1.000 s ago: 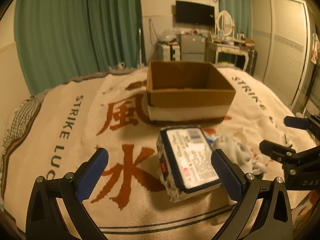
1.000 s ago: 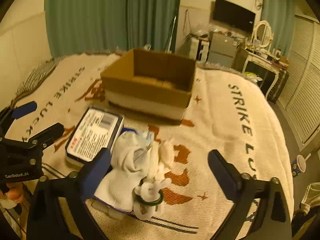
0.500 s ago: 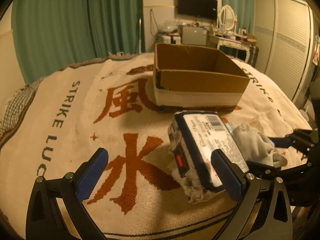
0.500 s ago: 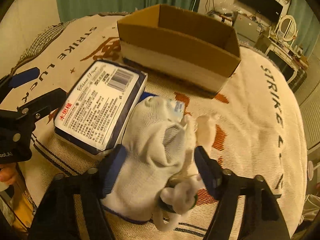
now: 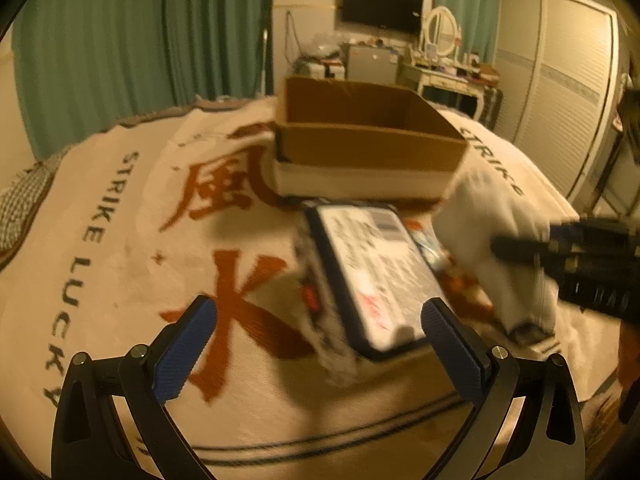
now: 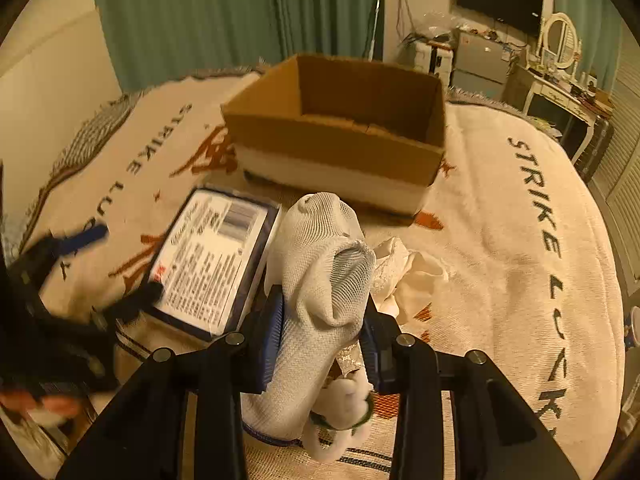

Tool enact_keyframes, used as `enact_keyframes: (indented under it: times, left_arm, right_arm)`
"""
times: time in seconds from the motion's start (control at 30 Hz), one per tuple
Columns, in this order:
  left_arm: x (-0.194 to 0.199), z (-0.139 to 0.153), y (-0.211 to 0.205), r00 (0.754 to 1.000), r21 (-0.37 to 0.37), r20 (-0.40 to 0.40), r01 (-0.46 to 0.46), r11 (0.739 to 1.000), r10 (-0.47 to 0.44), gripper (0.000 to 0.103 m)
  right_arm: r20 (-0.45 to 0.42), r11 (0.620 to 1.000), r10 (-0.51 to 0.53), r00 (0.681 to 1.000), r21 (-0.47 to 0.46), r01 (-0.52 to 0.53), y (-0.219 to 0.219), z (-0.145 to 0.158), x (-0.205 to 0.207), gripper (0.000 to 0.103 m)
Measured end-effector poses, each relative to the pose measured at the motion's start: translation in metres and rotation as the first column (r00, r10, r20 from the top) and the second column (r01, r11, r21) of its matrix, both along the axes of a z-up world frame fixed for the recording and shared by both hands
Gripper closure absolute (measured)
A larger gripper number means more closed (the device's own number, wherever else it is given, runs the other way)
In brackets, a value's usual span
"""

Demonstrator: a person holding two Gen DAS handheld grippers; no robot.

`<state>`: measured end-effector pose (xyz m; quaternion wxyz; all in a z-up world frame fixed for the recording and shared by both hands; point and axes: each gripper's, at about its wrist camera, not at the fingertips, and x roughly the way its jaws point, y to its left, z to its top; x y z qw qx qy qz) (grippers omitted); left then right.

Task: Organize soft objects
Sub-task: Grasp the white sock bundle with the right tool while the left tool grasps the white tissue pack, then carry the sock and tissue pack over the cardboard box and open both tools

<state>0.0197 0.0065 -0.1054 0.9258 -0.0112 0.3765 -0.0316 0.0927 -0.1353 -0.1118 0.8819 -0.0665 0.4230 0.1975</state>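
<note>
My right gripper (image 6: 322, 330) is shut on a white sock (image 6: 320, 264) and holds it just above the blanket; the sock also shows in the left wrist view (image 5: 496, 248). A tissue pack (image 6: 214, 264) with a printed label lies to its left, and it also shows in the left wrist view (image 5: 368, 276). My left gripper (image 5: 320, 340) is open and empty, with the tissue pack lying ahead between its fingers. An open cardboard box (image 6: 340, 132) stands behind both, and it also shows in the left wrist view (image 5: 364, 140). A crumpled white cloth (image 6: 404, 276) lies right of the sock.
Everything rests on a cream blanket (image 6: 512, 240) with red characters and "STRIKE LUCKY" lettering, spread over a bed. A small white plush with a green ring (image 6: 344, 412) lies under the right gripper. Green curtains, a dresser and a wardrobe stand beyond the bed.
My right gripper has closed on the white sock and lifted it a little. My left gripper has moved slightly, with the tissue pack still ahead of it.
</note>
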Motion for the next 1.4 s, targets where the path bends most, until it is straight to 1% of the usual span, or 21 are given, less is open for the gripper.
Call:
enact_keyframes:
  times: [0.17,0.23,0.27,0.33,0.43,0.5,0.53,0.57,0.63,0.7,0.77,0.87,1.07,1.13,1.27,1.4]
  left_arm:
    - [-0.003,-0.009,-0.025,0.999,-0.015,-0.038,0.026,1.0,-0.026,0.0]
    - [0.002,-0.014,-0.035,0.998,0.014,-0.058,0.025,1.0,-0.024,0.0]
    - [0.005,-0.018,-0.04,0.997,0.039,-0.071,0.017,0.999,-0.014,0.0]
    - [0.011,-0.025,-0.044,0.996,0.062,-0.087,0.0,0.998,0.005,0.0]
    - [0.019,-0.032,-0.045,0.994,0.069,-0.102,-0.027,0.997,0.034,0.0]
    - [0.025,-0.035,-0.045,0.993,0.085,-0.1,-0.051,0.995,0.059,0.0]
    - [0.027,-0.036,-0.045,0.993,0.092,-0.095,-0.06,0.994,0.068,0.001]
    - [0.028,-0.036,-0.045,0.994,0.091,-0.085,-0.06,0.994,0.068,0.006]
    - [0.03,-0.036,-0.046,0.995,0.098,-0.082,-0.053,0.994,0.062,0.008]
    - [0.029,-0.035,-0.048,0.996,0.12,-0.073,-0.039,0.992,0.048,0.016]
    - [0.027,-0.032,-0.048,0.997,0.119,-0.063,-0.029,0.992,0.037,0.02]
    - [0.022,-0.022,-0.044,0.998,0.087,-0.05,-0.028,0.996,0.033,0.026]
    - [0.008,0.01,-0.034,0.999,0.068,0.017,-0.043,0.997,0.042,0.027]
    - [0.002,0.023,-0.031,0.998,0.062,0.045,-0.049,0.997,0.046,0.027]
    - [-0.006,0.046,-0.023,0.994,0.043,0.095,-0.054,0.998,0.05,0.027]
    - [-0.007,0.064,-0.017,0.991,0.037,0.128,-0.055,0.998,0.05,0.027]
  right_arm:
    - [0.045,0.999,-0.018,0.999,0.035,0.016,-0.013,0.017,-0.003,0.068]
    - [0.044,0.998,-0.028,0.999,0.058,0.025,-0.018,0.022,-0.002,0.068]
    - [0.042,0.997,-0.03,0.999,0.068,0.027,-0.02,0.023,-0.002,0.068]
    - [0.046,0.997,-0.03,0.998,0.073,0.026,-0.022,0.024,-0.002,0.068]
    - [0.051,0.997,-0.032,0.998,0.068,0.029,-0.024,0.023,-0.002,0.068]
    - [0.037,0.997,-0.031,0.999,0.07,0.029,-0.025,0.019,0.0,0.068]
    - [0.027,0.997,-0.028,0.999,0.07,0.026,-0.025,0.016,0.001,0.068]
    - [0.021,0.997,-0.027,0.999,0.071,0.026,-0.026,0.014,0.002,0.068]
    - [0.015,0.997,-0.022,1.0,0.073,0.021,-0.026,0.012,0.004,0.068]
    - [0.017,0.997,-0.022,1.0,0.073,0.021,-0.026,0.012,0.005,0.068]
    - [0.018,0.997,-0.027,0.999,0.071,0.026,-0.028,0.012,0.006,0.068]
    - [0.012,0.995,-0.035,0.999,0.094,0.034,-0.032,0.015,0.005,0.068]
    - [0.07,0.988,-0.072,0.995,0.14,0.062,-0.042,0.035,-0.01,0.068]
    - [0.079,0.983,-0.086,0.993,0.171,0.072,-0.047,0.042,-0.016,0.068]
    - [0.118,0.977,-0.107,0.987,0.198,0.082,-0.052,0.059,-0.027,0.068]
    - [0.125,0.968,-0.112,0.986,0.239,0.08,-0.057,0.076,-0.025,0.068]
